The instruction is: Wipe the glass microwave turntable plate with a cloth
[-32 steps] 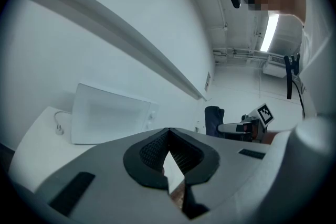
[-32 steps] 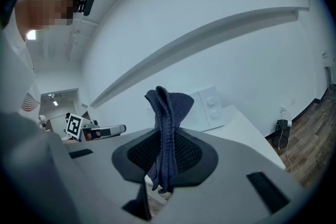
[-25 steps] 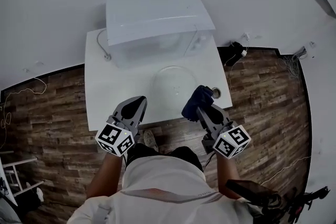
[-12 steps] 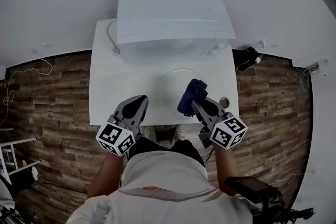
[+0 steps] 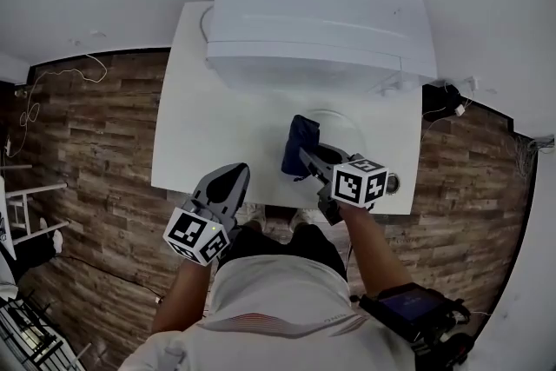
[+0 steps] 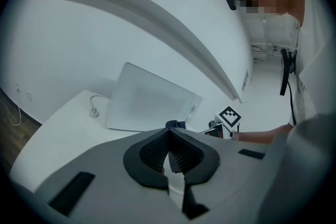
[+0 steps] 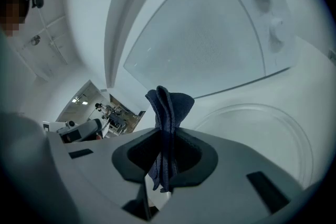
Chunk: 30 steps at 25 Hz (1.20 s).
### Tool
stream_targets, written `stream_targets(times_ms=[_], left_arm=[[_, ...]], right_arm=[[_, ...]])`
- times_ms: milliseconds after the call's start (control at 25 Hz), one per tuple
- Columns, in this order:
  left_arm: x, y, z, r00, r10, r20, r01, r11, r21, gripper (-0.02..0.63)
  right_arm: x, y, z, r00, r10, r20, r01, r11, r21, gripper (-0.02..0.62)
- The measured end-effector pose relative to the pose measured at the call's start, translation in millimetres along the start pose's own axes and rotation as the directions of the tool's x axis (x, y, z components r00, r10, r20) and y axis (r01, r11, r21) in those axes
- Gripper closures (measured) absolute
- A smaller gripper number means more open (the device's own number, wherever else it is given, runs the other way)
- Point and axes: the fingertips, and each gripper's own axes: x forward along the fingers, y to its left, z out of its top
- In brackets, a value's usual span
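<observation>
While the head view looked down, one microwave [image 5: 317,4], door closed, sat on the bench [image 5: 200,126], one glass plate [image 5: 340,128] before it. Left gripper view: left gripper [image 6: 168,132], fingers pressed together, empty. Right gripper view: right gripper [image 7: 167,136], fingers clenched on one cloth [image 7: 168,107] by the plate's edge.

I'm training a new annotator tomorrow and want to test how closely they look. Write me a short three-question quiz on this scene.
1. True or false: the left gripper holds the cloth.
2. Where does the glass plate lie? A) inside the microwave; B) on the table, in front of the microwave; C) in the left gripper.
3. Fill in: the cloth's colour is dark ____.
Key: 1 false: the right gripper is shut on it, and the left gripper is shut and empty; 2 B; 3 blue.
</observation>
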Motion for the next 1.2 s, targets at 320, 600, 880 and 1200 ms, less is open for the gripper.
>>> stream_targets(times_ms=[320, 600, 880, 1200], left_arm=[[15, 4, -23, 0.999, 0.035, -0.036, -0.036, 0.999, -0.033, 0.597], [15, 2, -27, 0.999, 0.038, -0.034, -0.04, 0.997, -0.063, 0.597], [27, -1, -27, 0.998, 0.011, -0.054, -0.014, 0.998, -0.061, 0.596], [48, -13, -24, 0.997, -0.041, -0.065, 0.037, 0.998, -0.054, 0.596]], right_arm=[[48, -34, -24, 0.988, 0.017, -0.155, -0.004, 0.996, 0.084, 0.532], [36, -62, -19, 0.983, -0.049, -0.175, 0.07, 0.991, 0.114, 0.532], [-2, -103, -12, 0.981, -0.129, -0.147, 0.152, 0.975, 0.161, 0.532], [-50, -141, -13, 0.964, -0.222, -0.148, 0.246, 0.953, 0.176, 0.532]])
